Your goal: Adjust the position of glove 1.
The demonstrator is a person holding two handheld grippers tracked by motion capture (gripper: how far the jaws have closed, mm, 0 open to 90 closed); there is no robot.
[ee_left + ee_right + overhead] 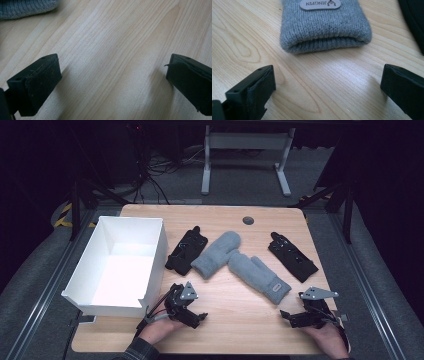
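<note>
Both hand-held grippers rest low on the pale wooden table (235,320), each with its jaws spread wide and nothing between them. The left gripper (200,317) sits at lower centre-left of the high view, just beside the open white cardboard box (150,285). The right gripper (287,316) sits at lower right, pointing at the nearer grey knitted mitten (260,272), whose ribbed cuff (325,42) fills the upper middle of the right gripper view.

That mitten lies across the tip of the second grey knitted mitten (215,254) at mid-frame, so lifting one by the cuff could drag the other along. The knit is soft and thick: a shallow pinch on the folded cuff may catch only the top layer and slip. The jaws stand close to the wood and could scrape it when closing.

The left black glove (186,251) and the right black glove (292,256) are dark and blurred; their fingers are hard to make out. In the left gripper view a grey knit corner (25,8) is cut off at upper left. The box's near wall hides part of its floor.
</note>
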